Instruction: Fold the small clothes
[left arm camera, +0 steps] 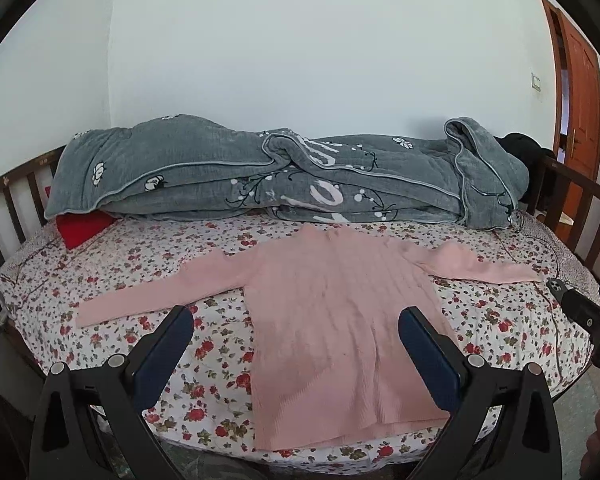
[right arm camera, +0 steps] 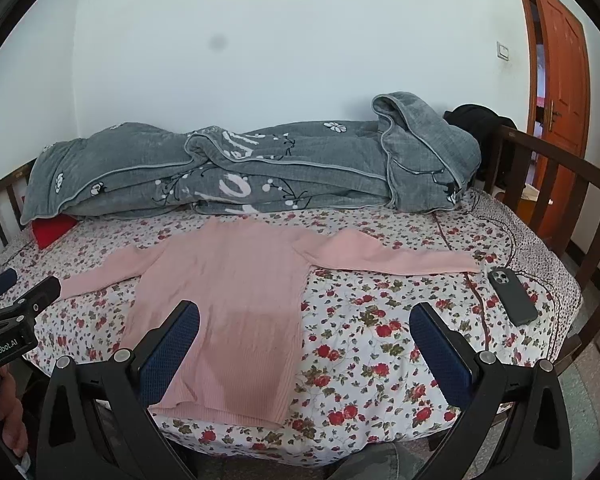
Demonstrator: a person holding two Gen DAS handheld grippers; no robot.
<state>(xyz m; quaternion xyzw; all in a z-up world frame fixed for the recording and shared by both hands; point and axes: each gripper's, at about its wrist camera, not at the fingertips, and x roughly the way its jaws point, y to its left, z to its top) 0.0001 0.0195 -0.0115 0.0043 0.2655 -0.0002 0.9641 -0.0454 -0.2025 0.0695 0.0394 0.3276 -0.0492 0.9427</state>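
hovering above the near edge of the bed, the left gripper (left arm camera: 296,344) has its jaws spread wide and empty, framing the lower body of the pink sweater (left arm camera: 336,320). the right gripper (right arm camera: 304,340) hangs the same way, parted and holding nothing, with its left pad over the sweater's hem side and its right pad over bare floral sheet (right arm camera: 380,340).

the sweater lies flat and face down or face up, i cannot tell which, in the middle of the sheet with both sleeves stretched out sideways. judging from that, no fold is made yet: this looks like the approach before the first one. the next move likely calls for each gripper to reach outward to a sleeve cuff or shoulder, pinch only one layer, and carry it across the body.

beyond lie a phone (right arm camera: 512,296) just past the right cuff, and a grey quilt (left arm camera: 260,176) bunched along the wall.
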